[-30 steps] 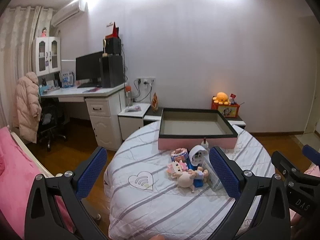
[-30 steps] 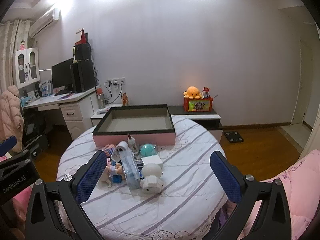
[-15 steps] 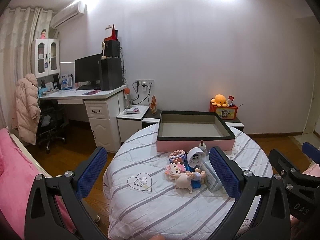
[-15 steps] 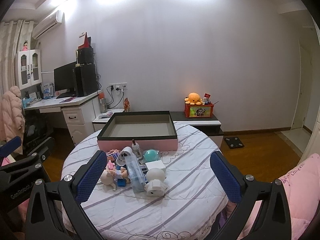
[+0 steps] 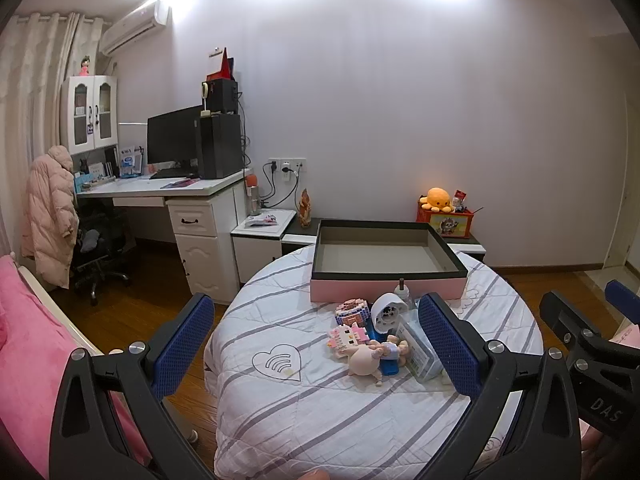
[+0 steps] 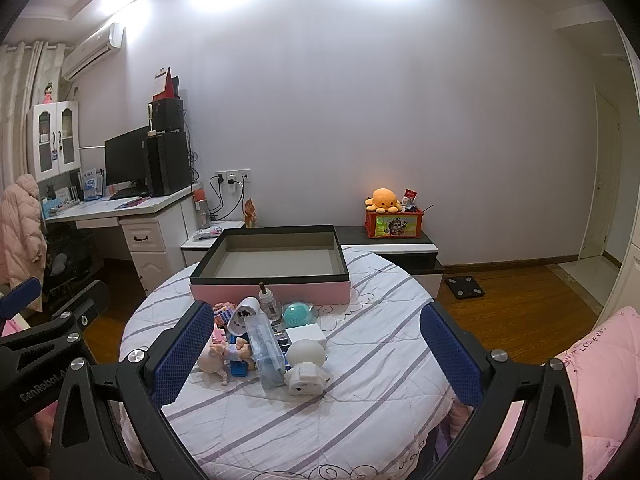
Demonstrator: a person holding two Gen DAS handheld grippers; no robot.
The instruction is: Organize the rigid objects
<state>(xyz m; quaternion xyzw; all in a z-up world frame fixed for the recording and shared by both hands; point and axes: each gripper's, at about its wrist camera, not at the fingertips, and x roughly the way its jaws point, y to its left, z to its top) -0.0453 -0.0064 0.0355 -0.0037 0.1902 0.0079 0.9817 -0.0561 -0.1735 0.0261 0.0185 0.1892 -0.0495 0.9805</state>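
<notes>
A pile of small rigid objects lies mid-table: a pink doll figure point(image 5: 362, 360), a pink block toy point(image 5: 347, 334), a white round adapter point(image 5: 386, 312), a clear plastic box point(image 6: 264, 350), a white robot figure point(image 6: 306, 364), a teal ball point(image 6: 297, 313) and a small bottle point(image 6: 267, 304). Behind the pile stands an open, empty pink box with a black rim point(image 5: 386, 268), also in the right wrist view point(image 6: 272, 266). My left gripper point(image 5: 316, 346) is open and empty, above the table's near left. My right gripper point(image 6: 316, 350) is open and empty, before the pile.
The round table point(image 5: 304, 412) has a striped white cloth. A white desk point(image 5: 168, 196) with monitor stands at the left. A low cabinet with an orange plush point(image 6: 383, 200) is behind. A pink bed point(image 5: 24, 360) lies at the left, pink bedding point(image 6: 600, 368) at the right.
Both grippers have risen and drawn back slightly; the table and pile sit lower and smaller in view. Both stay open and empty.
</notes>
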